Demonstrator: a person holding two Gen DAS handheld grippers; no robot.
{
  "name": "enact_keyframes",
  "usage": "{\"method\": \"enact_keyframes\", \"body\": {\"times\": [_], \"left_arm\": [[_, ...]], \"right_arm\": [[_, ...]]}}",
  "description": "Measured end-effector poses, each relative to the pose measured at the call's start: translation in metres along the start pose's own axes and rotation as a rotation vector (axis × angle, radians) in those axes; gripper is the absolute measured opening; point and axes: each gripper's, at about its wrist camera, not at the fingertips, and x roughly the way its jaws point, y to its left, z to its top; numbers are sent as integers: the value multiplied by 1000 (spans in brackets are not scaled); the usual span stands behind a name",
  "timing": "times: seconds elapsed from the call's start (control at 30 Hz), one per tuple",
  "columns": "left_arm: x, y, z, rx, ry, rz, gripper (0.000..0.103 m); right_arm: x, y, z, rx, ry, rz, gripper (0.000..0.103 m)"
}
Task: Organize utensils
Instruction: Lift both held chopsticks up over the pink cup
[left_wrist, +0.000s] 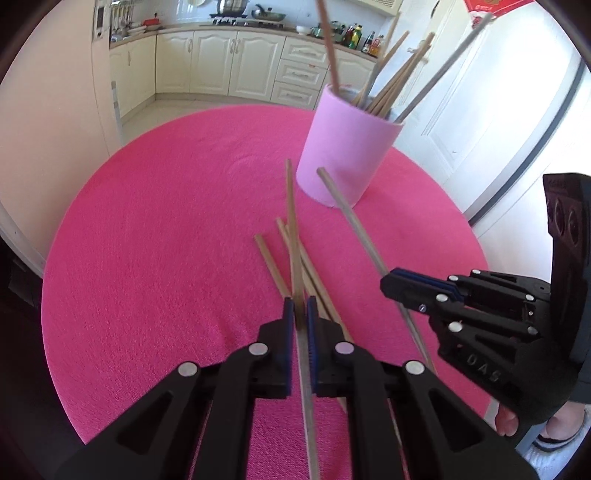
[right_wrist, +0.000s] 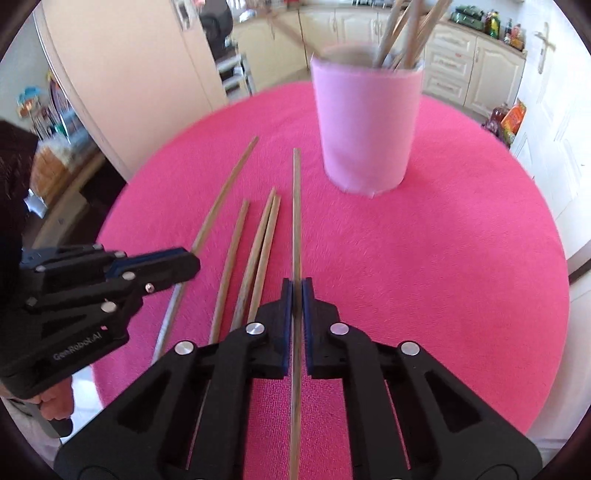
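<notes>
A pink cup (left_wrist: 345, 147) (right_wrist: 365, 125) stands on the round pink table (left_wrist: 166, 240) and holds several chopsticks (left_wrist: 391, 81). My left gripper (left_wrist: 300, 306) is shut on a chopstick (left_wrist: 291, 221) that points toward the cup. My right gripper (right_wrist: 297, 286) is shut on another chopstick (right_wrist: 296, 206), which shows in the left wrist view (left_wrist: 351, 218) too. Three loose chopsticks (right_wrist: 258, 236) lie on the table between the two grippers. The right gripper appears at the right of the left wrist view (left_wrist: 391, 284), the left gripper at the left of the right wrist view (right_wrist: 192, 264).
Kitchen cabinets (left_wrist: 236, 62) and a counter with bottles stand behind the table. A white fridge (left_wrist: 517, 110) is at the right. The table edge (right_wrist: 554, 295) curves close on the right.
</notes>
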Motion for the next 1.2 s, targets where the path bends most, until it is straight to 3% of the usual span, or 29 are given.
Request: {"method": "enact_keyframes", "body": {"times": [0.17, 0.43, 0.6, 0.77, 0.97, 1.13, 1.2], "left_arm": [[-26, -14, 11, 37, -120, -50, 6], [-74, -41, 29, 123, -445, -114, 6], [-93, -60, 50, 166, -651, -144, 6], [-95, -79, 77, 176, -793, -144, 6], [-89, -89, 111, 179, -904, -112, 6], [-71, -92, 127, 186, -951, -94, 6], [-59, -89, 134, 181, -935, -93, 6]], "right_arm": [[-46, -14, 5, 48, -214, 65, 6], [-116, -35, 9, 86, -610, 113, 6], [-136, -52, 15, 118, -832, 54, 6], [-130, -68, 27, 132, -1001, -57, 6], [-109, -90, 57, 139, -1078, -59, 6], [-91, -102, 78, 151, -1119, -42, 6], [-83, -101, 84, 155, -1133, -48, 6]]}}
